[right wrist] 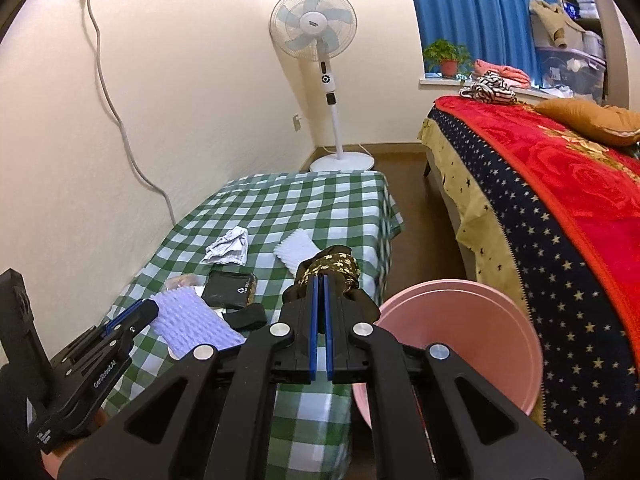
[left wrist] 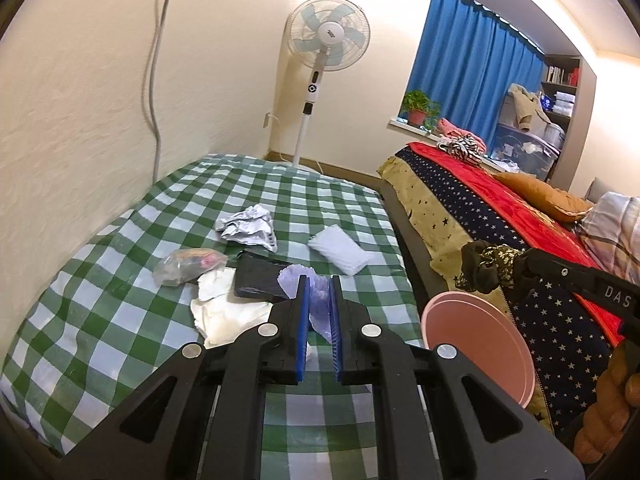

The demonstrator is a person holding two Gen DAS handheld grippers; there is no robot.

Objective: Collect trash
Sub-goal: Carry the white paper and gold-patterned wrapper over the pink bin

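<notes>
My left gripper (left wrist: 319,280) is shut on a pale purple foam net sleeve (left wrist: 320,300) above the checked table; the sleeve also shows in the right wrist view (right wrist: 192,320). My right gripper (right wrist: 320,280) is shut on a dark floral cloth (right wrist: 332,268), also seen in the left wrist view (left wrist: 486,266), near a pink bin (right wrist: 460,332). On the green checked tablecloth (left wrist: 120,280) lie crumpled paper (left wrist: 248,226), a clear plastic bag (left wrist: 188,266), a white foam sleeve (left wrist: 340,250), a black packet (left wrist: 260,280) and white tissue (left wrist: 224,312).
The pink bin (left wrist: 476,344) stands between the table and a bed with a starred cover and red blanket (right wrist: 560,184). A standing fan (right wrist: 316,36) is at the far wall. A cable (right wrist: 120,128) hangs down the left wall.
</notes>
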